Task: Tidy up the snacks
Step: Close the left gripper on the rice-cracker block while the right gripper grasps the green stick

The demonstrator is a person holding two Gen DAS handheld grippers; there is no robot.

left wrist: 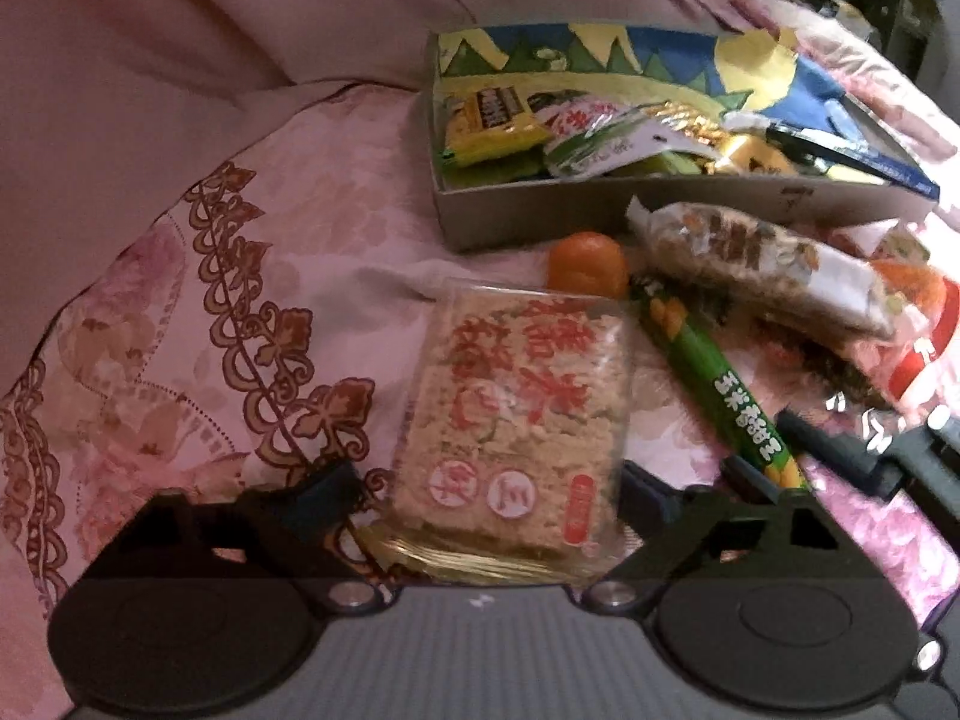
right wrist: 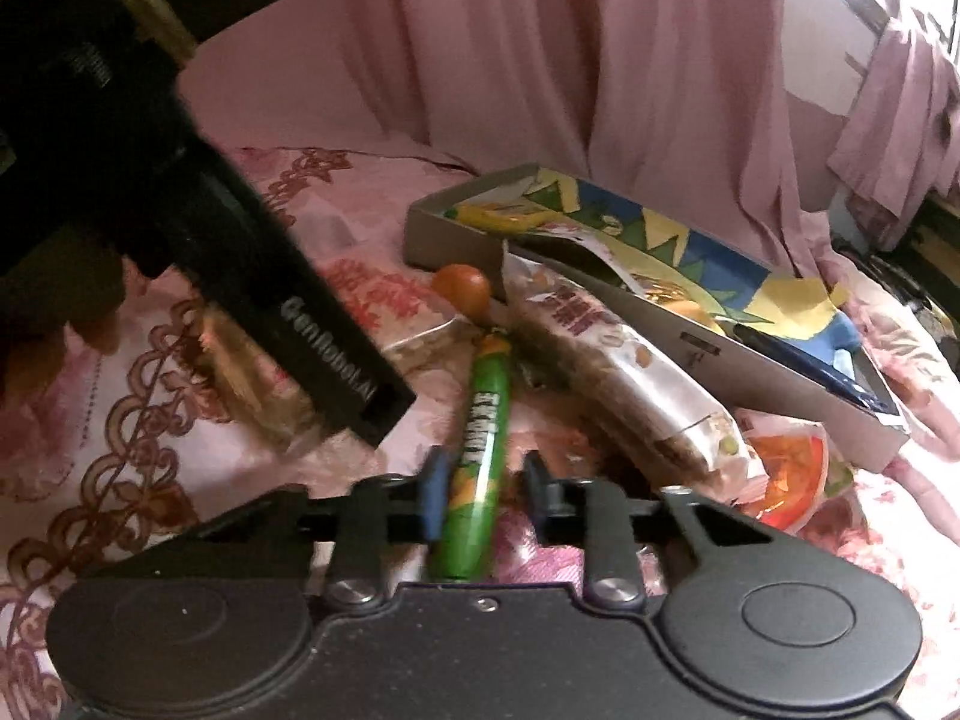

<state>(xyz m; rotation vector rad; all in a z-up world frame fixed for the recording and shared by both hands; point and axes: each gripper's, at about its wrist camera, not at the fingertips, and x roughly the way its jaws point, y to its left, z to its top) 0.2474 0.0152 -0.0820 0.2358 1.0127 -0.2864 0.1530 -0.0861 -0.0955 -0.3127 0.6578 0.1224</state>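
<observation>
A clear pack of puffed rice cake point(left wrist: 516, 408) with red lettering lies on the pink bedsheet. My left gripper point(left wrist: 492, 486) straddles it, a finger on each side and a sliver of sheet showing by the left finger, so it is open. A green corn sausage stick point(right wrist: 480, 420) lies beside the pack, and my right gripper point(right wrist: 483, 498) is shut on its near end. In the left wrist view the stick point(left wrist: 714, 372) runs down to the right gripper's fingers point(left wrist: 840, 450). The left gripper's black body point(right wrist: 270, 300) covers part of the rice cake pack point(right wrist: 384, 300).
A grey cardboard box point(left wrist: 540, 216) holding several snack packets stands behind, its wall point(right wrist: 720, 360) slanting right. A tangerine point(left wrist: 585, 264), a long nut-bar packet point(left wrist: 762, 264) and a red-orange packet point(left wrist: 918, 324) lie before it. Pink curtains hang behind the bed.
</observation>
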